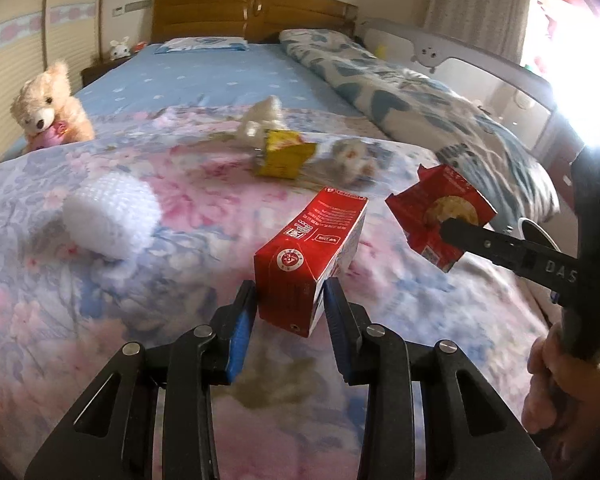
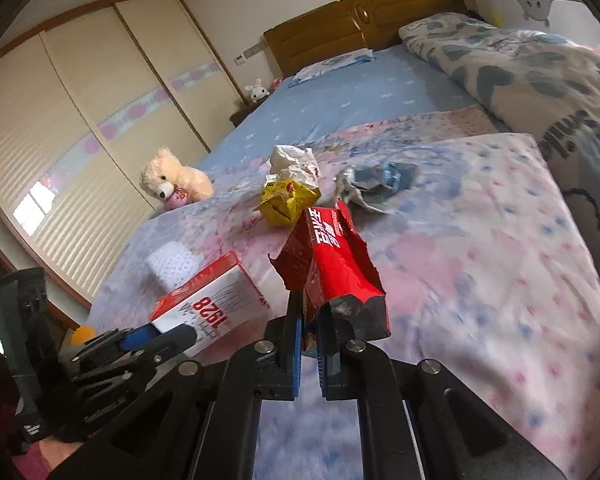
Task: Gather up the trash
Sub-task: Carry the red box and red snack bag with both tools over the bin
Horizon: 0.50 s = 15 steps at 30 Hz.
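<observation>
Floral bedding (image 1: 100, 320) is strewn with trash (wrappers, foam); a red carton (image 1: 308, 264) is pinched by the left gripper (image 1: 290, 300), a torn red packet (image 2: 332, 264) by the right gripper (image 2: 309, 320).

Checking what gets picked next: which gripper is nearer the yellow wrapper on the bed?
Right. The right gripper, shut on a torn red packet, is just short of the yellow wrapper. The left gripper, clamping a red carton, sits farther back.

Black tongs (image 1: 290, 296), blue pads, silver screws, maybe pink sleeve.
</observation>
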Each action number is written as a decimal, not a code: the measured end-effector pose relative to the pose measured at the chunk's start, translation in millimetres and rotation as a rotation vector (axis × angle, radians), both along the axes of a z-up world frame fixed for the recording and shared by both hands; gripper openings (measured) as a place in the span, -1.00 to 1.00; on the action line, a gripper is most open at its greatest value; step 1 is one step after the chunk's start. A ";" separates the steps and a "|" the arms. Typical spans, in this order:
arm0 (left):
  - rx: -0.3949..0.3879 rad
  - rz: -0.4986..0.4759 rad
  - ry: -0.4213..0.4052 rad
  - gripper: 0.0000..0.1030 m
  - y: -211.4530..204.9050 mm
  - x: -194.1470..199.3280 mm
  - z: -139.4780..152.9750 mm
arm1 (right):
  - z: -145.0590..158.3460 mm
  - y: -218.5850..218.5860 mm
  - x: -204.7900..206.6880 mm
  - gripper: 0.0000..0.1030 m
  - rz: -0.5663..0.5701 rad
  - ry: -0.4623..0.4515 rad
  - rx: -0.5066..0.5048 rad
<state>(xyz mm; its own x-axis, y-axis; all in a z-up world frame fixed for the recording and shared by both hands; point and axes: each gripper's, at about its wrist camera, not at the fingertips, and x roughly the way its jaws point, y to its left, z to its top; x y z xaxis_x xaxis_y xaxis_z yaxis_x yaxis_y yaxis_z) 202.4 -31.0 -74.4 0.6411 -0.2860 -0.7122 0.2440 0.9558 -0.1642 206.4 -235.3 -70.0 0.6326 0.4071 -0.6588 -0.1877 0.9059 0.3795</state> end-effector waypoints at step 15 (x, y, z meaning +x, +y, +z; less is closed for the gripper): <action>-0.039 -0.154 -0.025 -0.36 -70.8 -37.7 14.4 | 17.6 -75.6 -78.2 -0.89 -0.147 -0.020 0.010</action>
<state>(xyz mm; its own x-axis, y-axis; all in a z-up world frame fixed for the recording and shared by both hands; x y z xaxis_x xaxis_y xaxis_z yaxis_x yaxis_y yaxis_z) 164.7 -101.8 -60.0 0.6046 -0.4095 -0.6832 0.3921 0.8996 -0.1922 128.2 -310.9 -52.4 0.6987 0.3159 -0.6419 -0.0610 0.9203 0.3865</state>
